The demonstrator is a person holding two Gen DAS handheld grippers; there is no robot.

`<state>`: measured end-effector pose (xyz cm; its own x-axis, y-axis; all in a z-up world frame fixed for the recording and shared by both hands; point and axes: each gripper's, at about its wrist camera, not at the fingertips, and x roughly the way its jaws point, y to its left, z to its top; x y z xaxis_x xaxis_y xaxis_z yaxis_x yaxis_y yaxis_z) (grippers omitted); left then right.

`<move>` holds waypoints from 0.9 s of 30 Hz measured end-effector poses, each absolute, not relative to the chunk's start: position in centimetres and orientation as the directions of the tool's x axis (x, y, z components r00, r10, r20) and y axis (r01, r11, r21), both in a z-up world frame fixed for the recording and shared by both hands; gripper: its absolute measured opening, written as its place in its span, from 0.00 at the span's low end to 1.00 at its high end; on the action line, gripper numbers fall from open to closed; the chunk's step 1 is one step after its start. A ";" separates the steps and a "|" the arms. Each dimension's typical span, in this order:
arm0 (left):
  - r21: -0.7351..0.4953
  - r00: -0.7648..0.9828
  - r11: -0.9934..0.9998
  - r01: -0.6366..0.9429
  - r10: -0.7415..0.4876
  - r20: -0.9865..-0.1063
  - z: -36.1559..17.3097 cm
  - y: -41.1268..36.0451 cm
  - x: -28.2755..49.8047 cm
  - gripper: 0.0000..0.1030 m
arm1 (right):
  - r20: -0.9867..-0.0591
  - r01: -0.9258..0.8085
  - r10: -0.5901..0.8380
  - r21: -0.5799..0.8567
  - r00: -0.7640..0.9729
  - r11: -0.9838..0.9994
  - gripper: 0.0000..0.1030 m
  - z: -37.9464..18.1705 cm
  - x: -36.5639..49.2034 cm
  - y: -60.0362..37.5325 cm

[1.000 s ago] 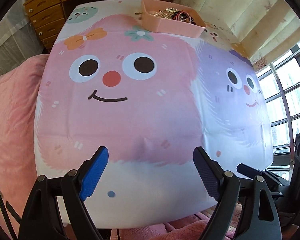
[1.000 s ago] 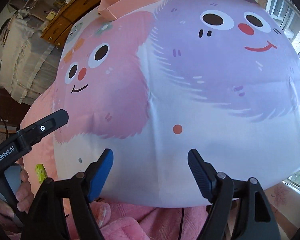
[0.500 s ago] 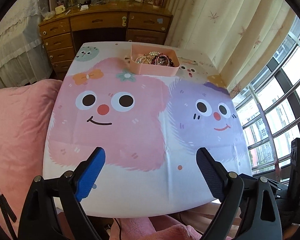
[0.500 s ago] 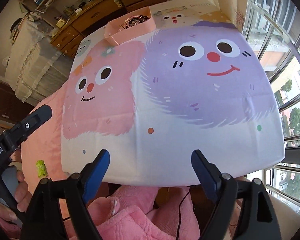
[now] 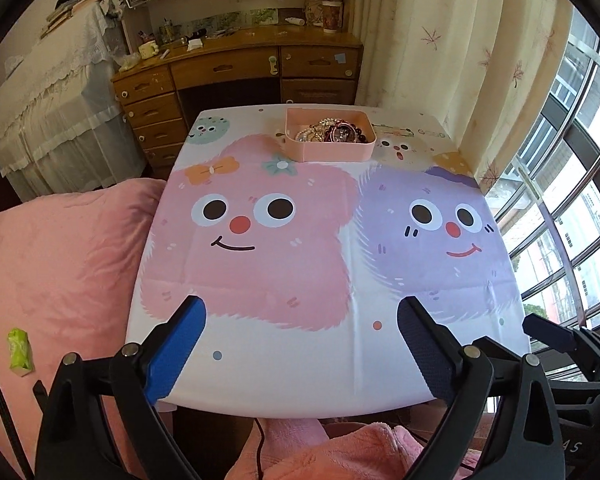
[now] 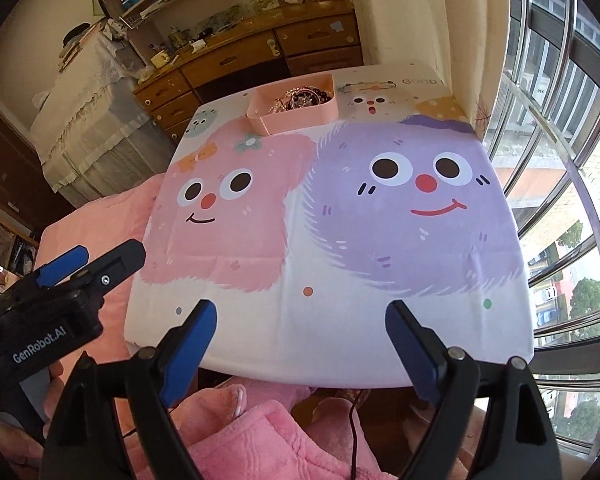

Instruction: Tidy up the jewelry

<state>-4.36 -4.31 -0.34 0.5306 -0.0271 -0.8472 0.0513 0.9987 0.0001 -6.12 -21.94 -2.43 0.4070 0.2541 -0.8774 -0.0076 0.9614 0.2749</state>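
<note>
A pink tray [image 5: 356,152] holding a heap of jewelry [image 5: 332,132] stands at the far edge of a small table covered by a cartoon-monster cloth [image 5: 300,368]. It also shows in the right wrist view [image 6: 300,114], with the jewelry [image 6: 302,98] inside. My left gripper [image 5: 300,344] is open and empty, held above the table's near edge. My right gripper [image 6: 300,344] is open and empty, also at the near edge, far from the tray. The left gripper [image 6: 84,264] shows at the left of the right wrist view.
A pink blanket [image 5: 60,256] lies left of the table with a small green wrapper [image 5: 19,349] on it. A wooden desk with drawers [image 5: 236,68] stands behind the table. Curtains [image 5: 440,60] and a barred window [image 5: 572,200] are on the right.
Both grippers have pulled back and up from the table, so the whole table and the room behind now show. Both stay open and empty.
</note>
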 end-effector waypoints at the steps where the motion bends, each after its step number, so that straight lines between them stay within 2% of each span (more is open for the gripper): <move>1: 0.020 0.533 0.998 0.052 -0.011 -0.846 -0.3 -4.6 -4.4 0.99 | -0.874 -0.011 0.251 0.272 0.416 0.962 0.85 -2.3 -6.3 -22.0; 7: 0.036 0.529 0.999 0.039 0.010 -0.849 -0.4 -4.9 -4.5 0.99 | -0.869 -0.020 0.243 0.260 0.430 0.966 0.87 -2.1 -6.4 -22.3; 13: 0.045 0.525 0.998 0.033 0.021 -0.851 -0.5 -5.0 -4.4 0.99 | -0.867 -0.034 0.215 0.224 0.450 0.974 1.00 -1.6 -6.5 -22.1; 27: 0.050 0.523 0.998 0.046 0.019 -0.852 -0.7 -5.5 -4.0 0.99 | -0.854 -0.031 0.203 0.214 0.478 0.976 1.00 -1.2 -6.3 -22.6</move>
